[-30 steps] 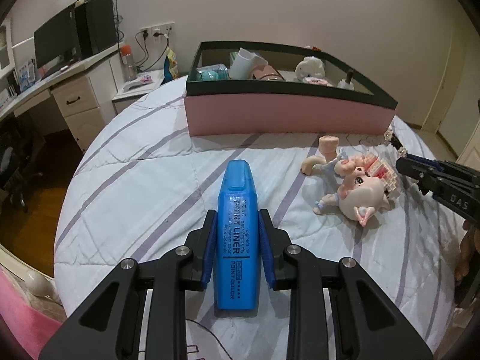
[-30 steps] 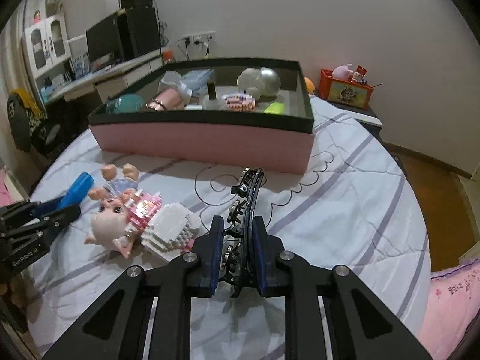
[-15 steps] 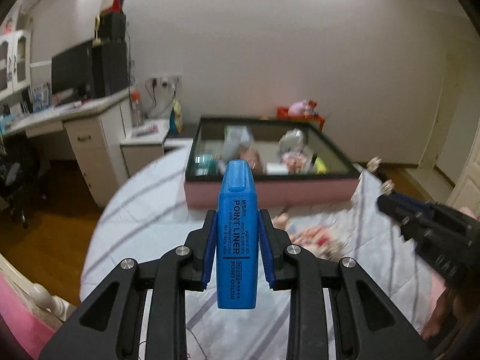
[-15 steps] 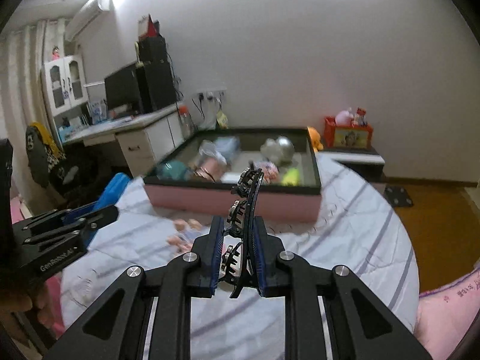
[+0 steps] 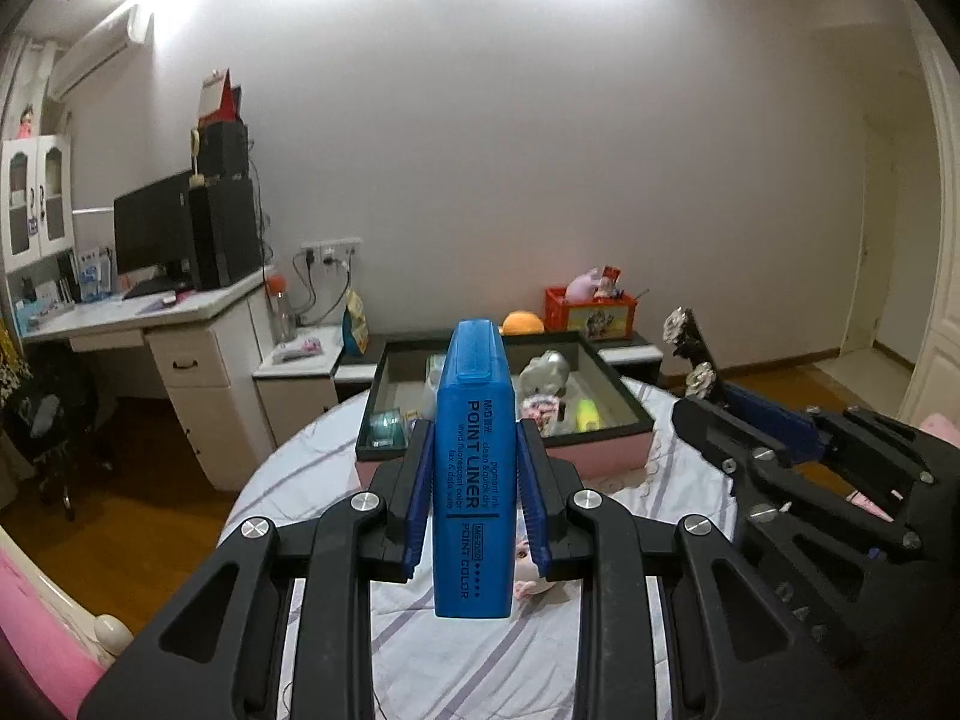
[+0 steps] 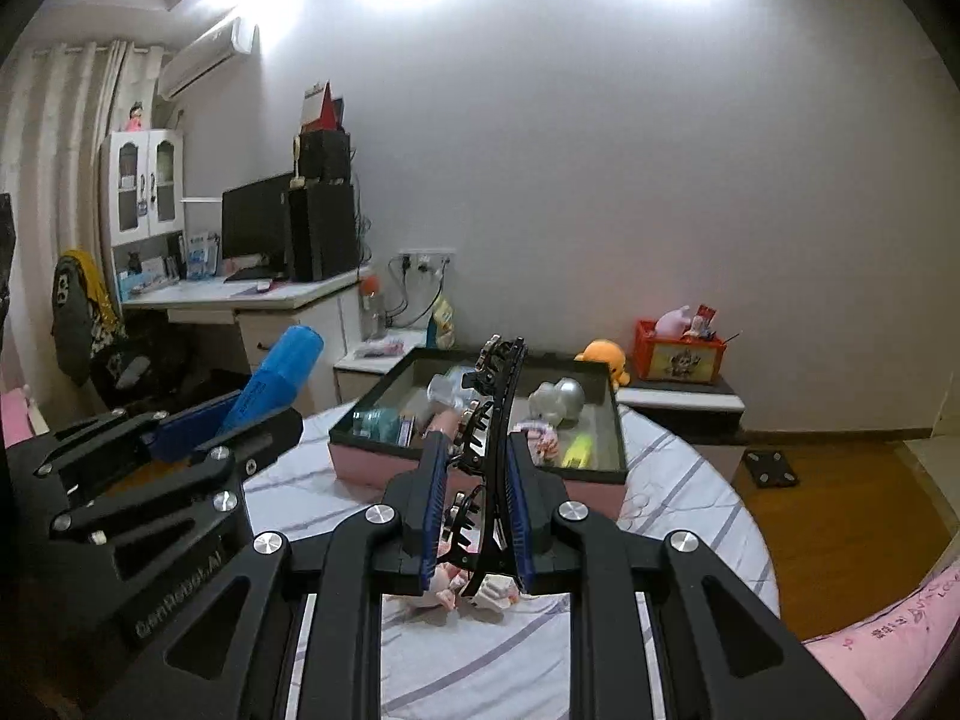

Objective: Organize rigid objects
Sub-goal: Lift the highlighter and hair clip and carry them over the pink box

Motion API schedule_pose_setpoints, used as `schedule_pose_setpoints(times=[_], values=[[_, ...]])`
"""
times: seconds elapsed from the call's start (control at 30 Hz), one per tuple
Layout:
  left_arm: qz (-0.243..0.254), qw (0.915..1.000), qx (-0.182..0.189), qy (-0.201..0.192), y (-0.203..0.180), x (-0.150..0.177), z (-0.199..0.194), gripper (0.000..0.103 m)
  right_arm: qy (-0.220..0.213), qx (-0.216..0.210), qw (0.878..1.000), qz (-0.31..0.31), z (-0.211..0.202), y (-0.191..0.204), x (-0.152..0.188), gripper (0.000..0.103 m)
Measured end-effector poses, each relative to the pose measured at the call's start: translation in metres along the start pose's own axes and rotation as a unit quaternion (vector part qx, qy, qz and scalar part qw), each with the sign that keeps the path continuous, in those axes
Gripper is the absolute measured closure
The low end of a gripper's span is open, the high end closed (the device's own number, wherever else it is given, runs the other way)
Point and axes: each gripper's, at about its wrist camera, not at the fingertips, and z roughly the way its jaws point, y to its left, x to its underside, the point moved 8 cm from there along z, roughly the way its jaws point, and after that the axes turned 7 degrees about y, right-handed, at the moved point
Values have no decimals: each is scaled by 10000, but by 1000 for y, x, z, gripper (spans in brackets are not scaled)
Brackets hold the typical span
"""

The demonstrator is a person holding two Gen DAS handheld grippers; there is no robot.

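You had lifted both loads clear of the bed (image 5: 660,480): a second before they lay on the striped cover, and by this moment they hung in the air with the pink box (image 5: 606,450) at mid-frame beyond them. That meant the pick-up was done and only the carry and drop were left.

The box, black-rimmed, sat on the bed and already held a silver toy (image 6: 561,399), a yellow piece and other bits, so free floor inside looked scarce.

Your left gripper (image 5: 474,495) had its blue pads pinching the blue highlighter (image 5: 474,480) on both flat sides, cap pointing away toward the box. Your right gripper (image 6: 474,513) had its pads pressed on the black hair clip (image 6: 489,450), which stood edge-up with its toothed side to the left.

The two grippers rode close side by side, so they could knock together over the box. The doll (image 5: 531,567) showed at lower centre on the cover, behind the fingers, not yet put away.
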Motion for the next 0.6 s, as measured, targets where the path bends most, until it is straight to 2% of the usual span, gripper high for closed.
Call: schedule_pose_setpoints(times=[0.43, 0.6], values=[[166, 9973, -239, -677, -6, -17, -51, 76, -581, 126, 9982, -117, -42, 8, -22, 83], [242, 9937, -461, -994, -2, -26, -63, 76, -798, 210, 9964, -172, -51, 11, -32, 83]])
